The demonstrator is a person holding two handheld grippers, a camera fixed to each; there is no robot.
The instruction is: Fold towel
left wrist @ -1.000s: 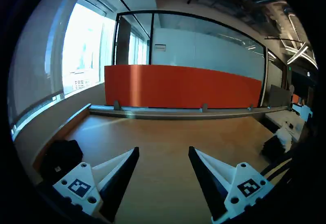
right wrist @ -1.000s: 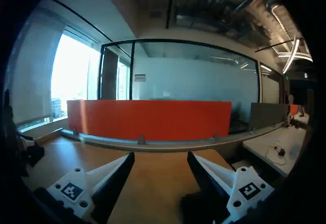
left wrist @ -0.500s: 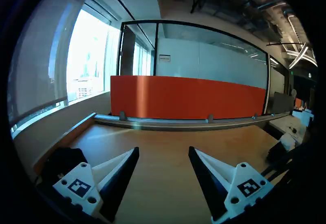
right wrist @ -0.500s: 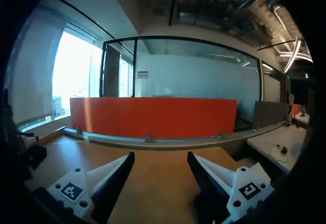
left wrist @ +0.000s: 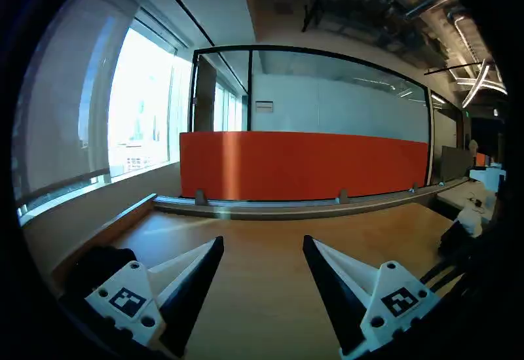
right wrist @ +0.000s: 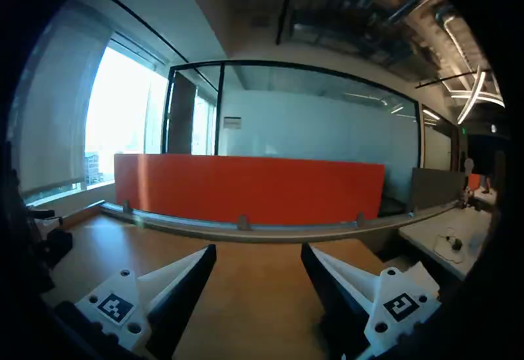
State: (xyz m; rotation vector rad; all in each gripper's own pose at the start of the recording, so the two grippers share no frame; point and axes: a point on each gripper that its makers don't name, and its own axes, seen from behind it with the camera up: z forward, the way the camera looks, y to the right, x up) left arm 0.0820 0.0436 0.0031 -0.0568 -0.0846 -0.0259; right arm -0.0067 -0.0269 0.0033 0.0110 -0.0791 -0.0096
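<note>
Left gripper (left wrist: 262, 239) is hovering over the wooden desk (left wrist: 262, 307), fingers spread, gripping nothing. Right gripper (right wrist: 258, 247) is hanging over the desk too, fingers apart, empty. Both are facing the orange divider (left wrist: 301, 163) along the far edge. A dark lump (left wrist: 92, 265) is sitting near the left edge. Towel position and long axis: cannot tell.

Left gripper view: a dark object (left wrist: 92, 265) on the wooden tabletop (left wrist: 262, 294) is partly hidden behind a finger of the left claw (left wrist: 262, 241); identity cannot be told. A dark-and-white shape (left wrist: 466, 226) is cut off at the right edge. Right gripper view: a dark shape (right wrist: 39, 245) is cut off at the left edge; items (right wrist: 452, 243) on the far white tabletop (right wrist: 419, 235) are too small to identify
</note>
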